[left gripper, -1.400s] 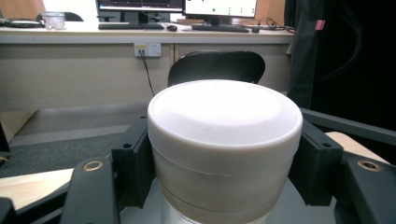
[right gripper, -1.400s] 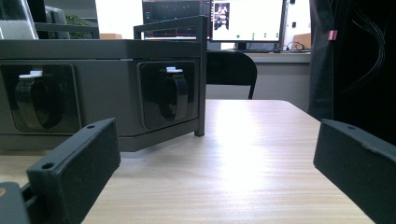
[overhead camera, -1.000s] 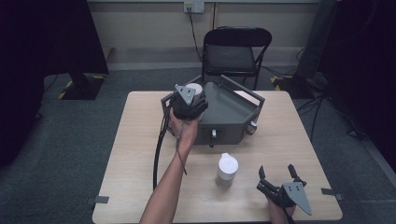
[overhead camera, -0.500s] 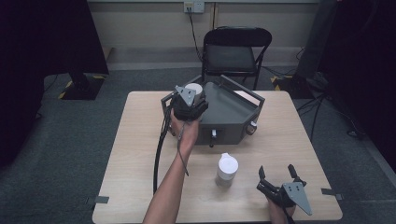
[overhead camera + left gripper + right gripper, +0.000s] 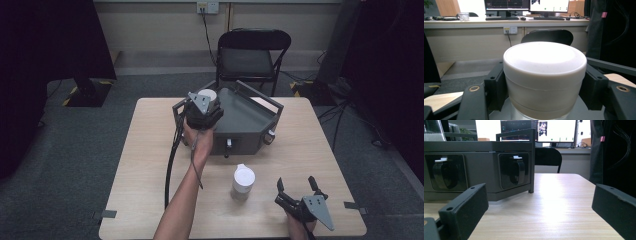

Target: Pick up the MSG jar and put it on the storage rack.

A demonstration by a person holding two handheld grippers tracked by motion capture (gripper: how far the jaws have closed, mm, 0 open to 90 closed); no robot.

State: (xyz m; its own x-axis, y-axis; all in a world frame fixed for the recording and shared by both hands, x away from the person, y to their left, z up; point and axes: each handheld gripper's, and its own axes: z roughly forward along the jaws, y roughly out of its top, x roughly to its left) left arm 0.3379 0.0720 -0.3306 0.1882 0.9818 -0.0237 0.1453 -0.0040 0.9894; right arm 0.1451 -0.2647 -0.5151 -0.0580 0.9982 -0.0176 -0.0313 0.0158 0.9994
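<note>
Over the grey box's (image 5: 250, 122) left end, the left tool (image 5: 202, 111) is clamped on a white jar (image 5: 544, 75), upright, while the right tool (image 5: 298, 192) sits wide open on the tabletop (image 5: 145, 165), well apart.

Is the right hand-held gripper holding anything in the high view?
No. The right hand-held gripper rests open near the table edge, nothing between its jaws, apart from the white jar.

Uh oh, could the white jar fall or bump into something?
Maybe. The left claw squeezes the white jar only by its sides, over the grey box, so it might slip and drop. A second white jar stands near the person's left arm, which could knock it over.
</note>
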